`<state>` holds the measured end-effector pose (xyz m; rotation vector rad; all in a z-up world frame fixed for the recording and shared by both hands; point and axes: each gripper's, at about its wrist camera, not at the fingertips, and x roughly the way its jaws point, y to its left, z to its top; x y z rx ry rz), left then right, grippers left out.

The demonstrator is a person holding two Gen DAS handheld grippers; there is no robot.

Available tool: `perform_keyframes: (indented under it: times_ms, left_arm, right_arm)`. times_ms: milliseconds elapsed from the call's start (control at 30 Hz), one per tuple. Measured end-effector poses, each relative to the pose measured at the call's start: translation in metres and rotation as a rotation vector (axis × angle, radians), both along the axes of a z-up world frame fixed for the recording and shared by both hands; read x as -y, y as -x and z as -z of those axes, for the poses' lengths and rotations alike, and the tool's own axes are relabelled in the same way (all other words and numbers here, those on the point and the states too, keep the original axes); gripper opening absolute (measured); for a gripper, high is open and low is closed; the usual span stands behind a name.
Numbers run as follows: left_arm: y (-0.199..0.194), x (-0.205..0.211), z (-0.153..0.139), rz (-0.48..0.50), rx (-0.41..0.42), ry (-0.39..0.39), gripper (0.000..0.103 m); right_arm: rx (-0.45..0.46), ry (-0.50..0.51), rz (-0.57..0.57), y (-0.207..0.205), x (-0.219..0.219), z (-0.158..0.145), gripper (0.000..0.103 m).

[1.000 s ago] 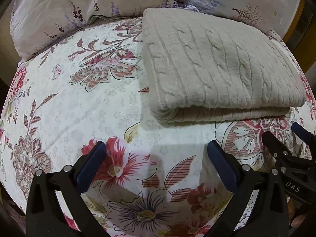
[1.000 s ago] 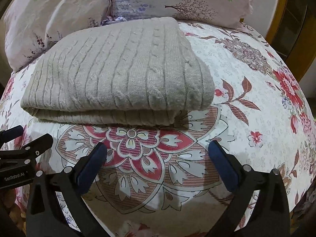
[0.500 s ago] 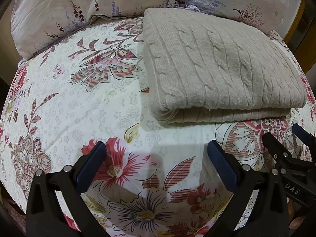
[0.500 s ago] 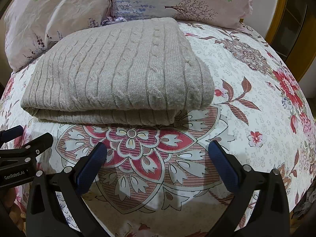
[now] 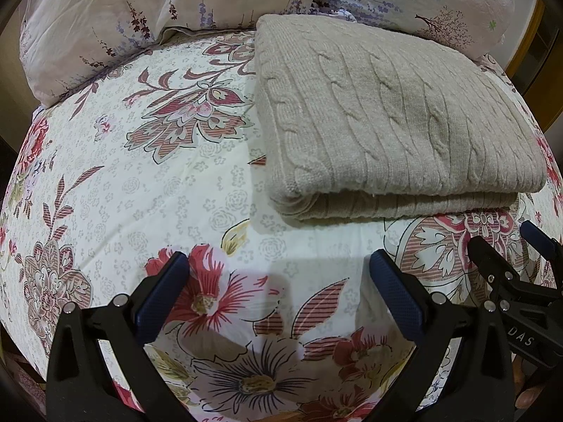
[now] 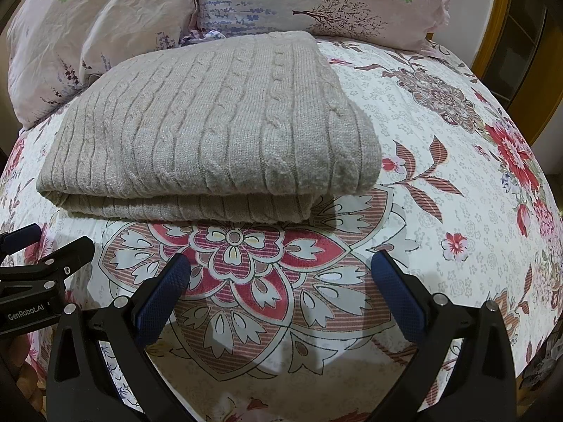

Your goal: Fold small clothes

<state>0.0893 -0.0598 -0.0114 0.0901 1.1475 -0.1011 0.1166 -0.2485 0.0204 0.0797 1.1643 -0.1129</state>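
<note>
We are holding the left gripper (image 5: 278,281) and right gripper (image 6: 281,281) wide and empty — snagging the folded cable-knit sweater (image 6: 211,133) risks undoing its layers.

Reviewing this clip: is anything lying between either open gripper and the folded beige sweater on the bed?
Nothing visible does. Between the left gripper and the sweater there is only bare floral bedspread; the same holds for the right gripper in its own view. Both grippers are open and short of the sweater's near folded edge. The pillows lie behind it.

Folded beige sweater (image 5: 394,112) on floral bedspread (image 5: 147,176), left gripper (image 5: 278,274) fingers spread
</note>
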Motion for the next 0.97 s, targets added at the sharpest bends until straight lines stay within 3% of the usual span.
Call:
perform_keyframes:
  times_ms: [967]
  left_arm:
    - [0.0011,-0.0023,0.0009,0.000,-0.001,0.001,0.101]
  right_arm:
    - [0.003,-0.001,-0.008,0.0007,0.0005,-0.0005,0.102]
